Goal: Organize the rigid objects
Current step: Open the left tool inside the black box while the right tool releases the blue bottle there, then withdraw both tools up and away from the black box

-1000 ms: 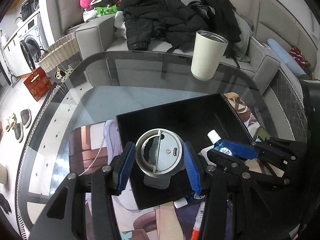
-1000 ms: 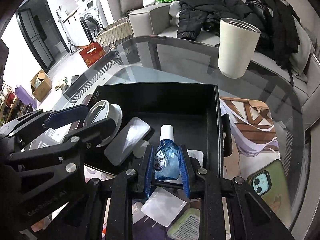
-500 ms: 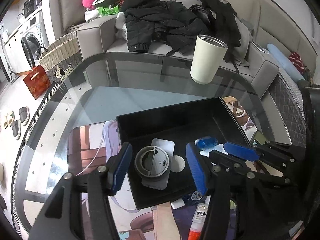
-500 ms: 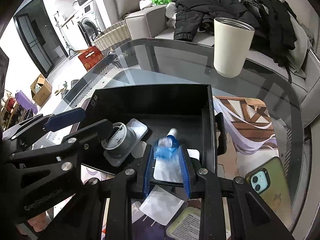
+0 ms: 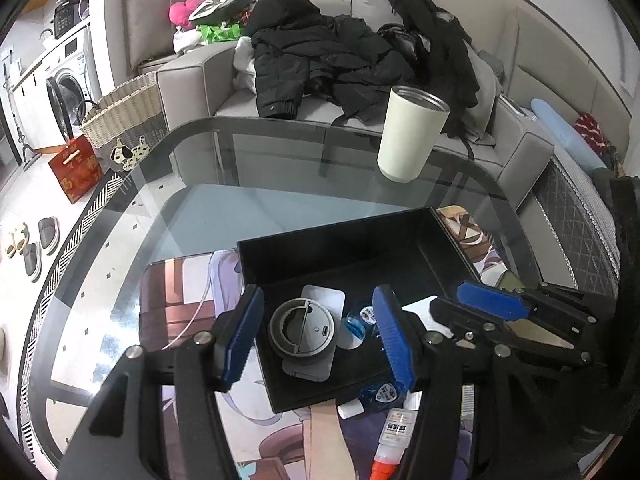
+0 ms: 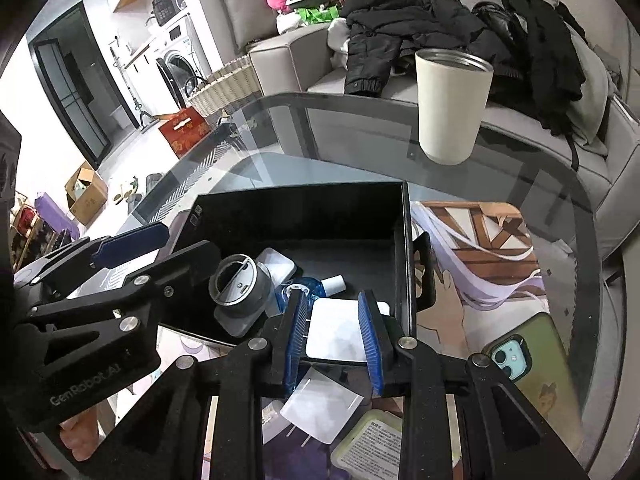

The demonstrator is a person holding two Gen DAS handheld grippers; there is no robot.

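A black open box [image 5: 340,248] [image 6: 304,208] sits on a glass table. Inside it lie a grey round cup lid [image 5: 303,330] [image 6: 238,286] on a grey flat case [image 5: 322,298], a small blue bottle with a white cap [image 5: 357,322] [image 6: 308,286] on its side, and a white card [image 6: 340,330]. My left gripper [image 5: 320,340] is open and empty above the lid. My right gripper [image 6: 332,340] is open and empty above the white card.
A cream tumbler [image 5: 410,136] [image 6: 450,106] stands on the far side of the table. Outside the box lie another blue bottle [image 5: 380,394], a glue tube [image 5: 390,446], a white adapter [image 6: 322,406], a phone [image 6: 528,354] and a printed mat [image 6: 480,248]. A sofa with dark coats [image 5: 328,60] stands behind.
My left gripper let go of the grey lid, which now rests in the box. My right gripper let go of the blue bottle, which fell on its side in the box. Both grippers drew back.
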